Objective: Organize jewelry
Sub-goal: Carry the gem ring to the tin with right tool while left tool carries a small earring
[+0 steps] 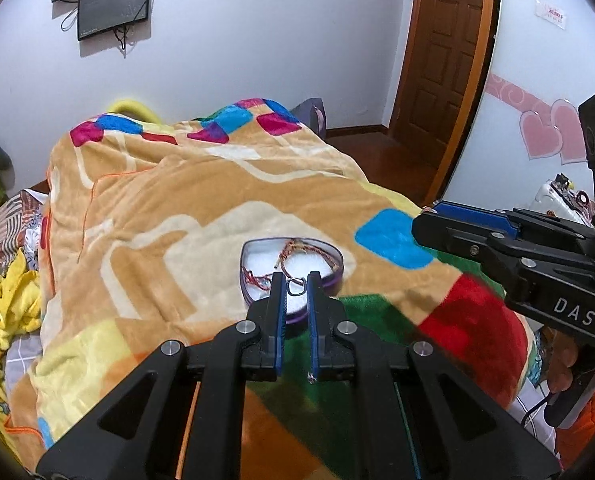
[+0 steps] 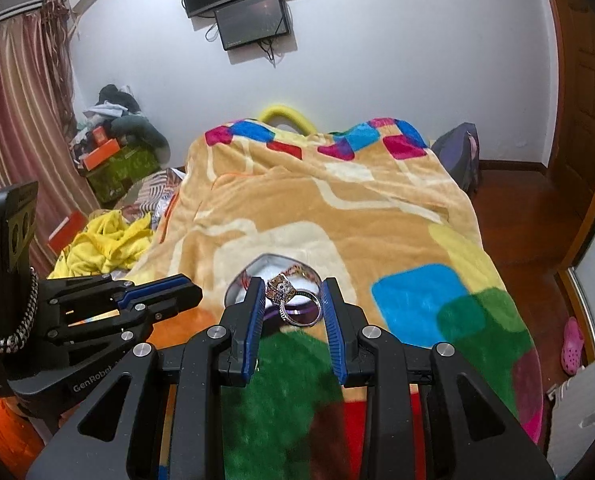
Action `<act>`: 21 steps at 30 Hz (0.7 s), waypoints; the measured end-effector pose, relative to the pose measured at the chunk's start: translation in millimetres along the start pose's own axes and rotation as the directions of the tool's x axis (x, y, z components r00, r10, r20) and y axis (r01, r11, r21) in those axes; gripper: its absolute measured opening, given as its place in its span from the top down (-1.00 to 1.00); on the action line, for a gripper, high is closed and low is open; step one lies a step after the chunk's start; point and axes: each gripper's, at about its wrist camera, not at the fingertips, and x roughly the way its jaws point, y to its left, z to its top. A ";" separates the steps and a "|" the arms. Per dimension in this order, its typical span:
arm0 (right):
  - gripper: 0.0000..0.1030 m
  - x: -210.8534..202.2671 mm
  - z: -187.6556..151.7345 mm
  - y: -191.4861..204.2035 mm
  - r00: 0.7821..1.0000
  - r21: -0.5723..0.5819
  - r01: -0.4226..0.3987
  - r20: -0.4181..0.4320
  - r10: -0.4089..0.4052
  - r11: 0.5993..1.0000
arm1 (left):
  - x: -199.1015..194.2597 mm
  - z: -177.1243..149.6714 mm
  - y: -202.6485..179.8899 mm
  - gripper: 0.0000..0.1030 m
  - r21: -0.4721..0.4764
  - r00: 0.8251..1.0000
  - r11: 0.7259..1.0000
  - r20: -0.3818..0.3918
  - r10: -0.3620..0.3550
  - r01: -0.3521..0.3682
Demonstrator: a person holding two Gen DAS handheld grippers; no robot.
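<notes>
Left gripper (image 1: 296, 280): black plastic frame, blue ribbed pads, jaws drawn narrow and pinching a small thin metal ring (image 1: 295, 285) at the tips. The ring hangs just over the near edge of the box.

Right gripper (image 2: 293, 286): same build, jaws part-way apart and closed on a large silver ring (image 2: 297, 300), its plain band toward the right pad and an ornate gold-and-silver openwork top against the left pad. It is held above the near rim of the box.

Heart-shaped box (image 1: 333, 280): purple glossy wall, white soft-looking lining, lid off. Inside lies a braided cord bracelet (image 1: 309, 254) in red, yellow and orange threads, loosely looped, with loose red thread ends toward the box's left side.

Surface: a plush fleece blanket (image 1: 157, 200), mostly tan with cream bands and rounded blocks of blue, magenta, red, green and yellow; deep nap, rumpled into folds, covering a bed. The box sits on the blanket near its front.

Room: pale wall with 2 dark screens (image 2: 253, 20) mounted one below the other, cables dangling. Striped red curtain (image 2: 17, 100) on the left, a heap of clothes and boxes below it, crumpled yellow cloth (image 2: 105, 240) beside the bed. Panelled brown wooden door (image 1: 449, 52), dark wood floor, pink heart stickers (image 1: 549, 132) on the wall.
</notes>
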 end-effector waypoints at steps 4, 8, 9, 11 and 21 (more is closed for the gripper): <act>0.49 6.4 4.8 1.6 1.000 0.002 -0.006 0.007 0.006 1.000 | 5.2 2.6 5.0 0.84 -0.005 1.000 1.000 0.004 -0.004 0.004; 0.49 16.8 9.9 2.6 1.000 0.021 -0.019 0.006 0.019 1.000 | 15.3 4.1 10.2 0.84 -0.014 1.000 1.000 -0.005 -0.007 0.007; 0.49 19.4 10.8 2.8 1.000 0.024 -0.022 0.005 0.022 0.999 | 17.3 3.9 10.8 0.84 -0.016 1.000 1.000 -0.007 -0.008 0.008; 0.49 24.9 12.1 2.9 1.000 0.024 -0.024 0.001 0.024 0.999 | 23.1 4.4 13.7 0.84 -0.022 1.000 1.000 -0.016 -0.013 0.012; 0.49 59.7 7.1 -5.3 0.996 0.049 -0.024 -0.079 0.028 0.999 | 49.5 4.7 19.7 0.84 -0.022 0.998 0.999 -0.058 -0.027 0.026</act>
